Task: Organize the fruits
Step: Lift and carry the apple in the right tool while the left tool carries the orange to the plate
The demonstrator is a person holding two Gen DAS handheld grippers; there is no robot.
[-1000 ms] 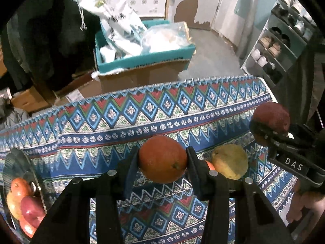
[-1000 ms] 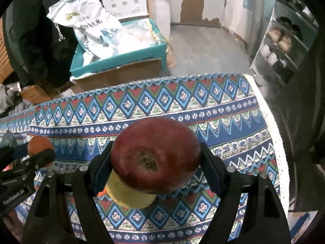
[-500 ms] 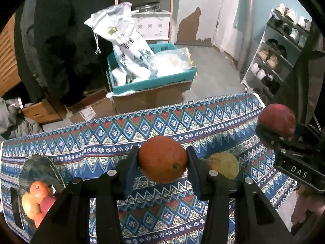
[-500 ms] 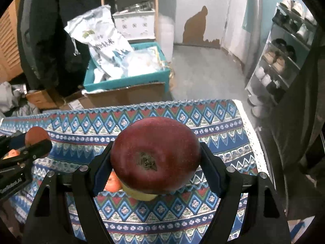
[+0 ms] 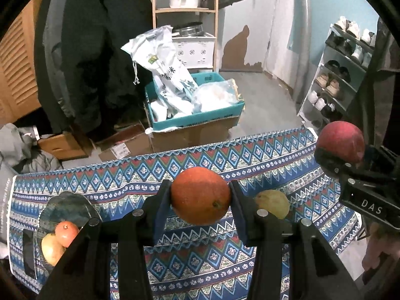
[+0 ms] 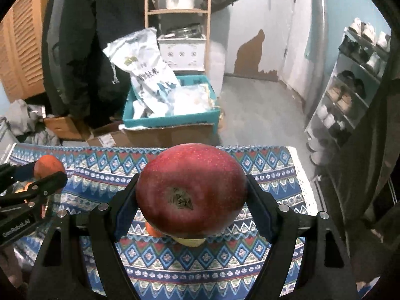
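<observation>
Left claw grips an orange at frame centre; right claw clamps a red apple, both above the table.

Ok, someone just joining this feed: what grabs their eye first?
Two fruits held in the air: the left gripper clamps an orange and the right gripper a big red apple, both over the bright patterned tablecloth. Next, the plate at the cloth's left end with fruit on it, and a yellow pear lying loose.
</observation>
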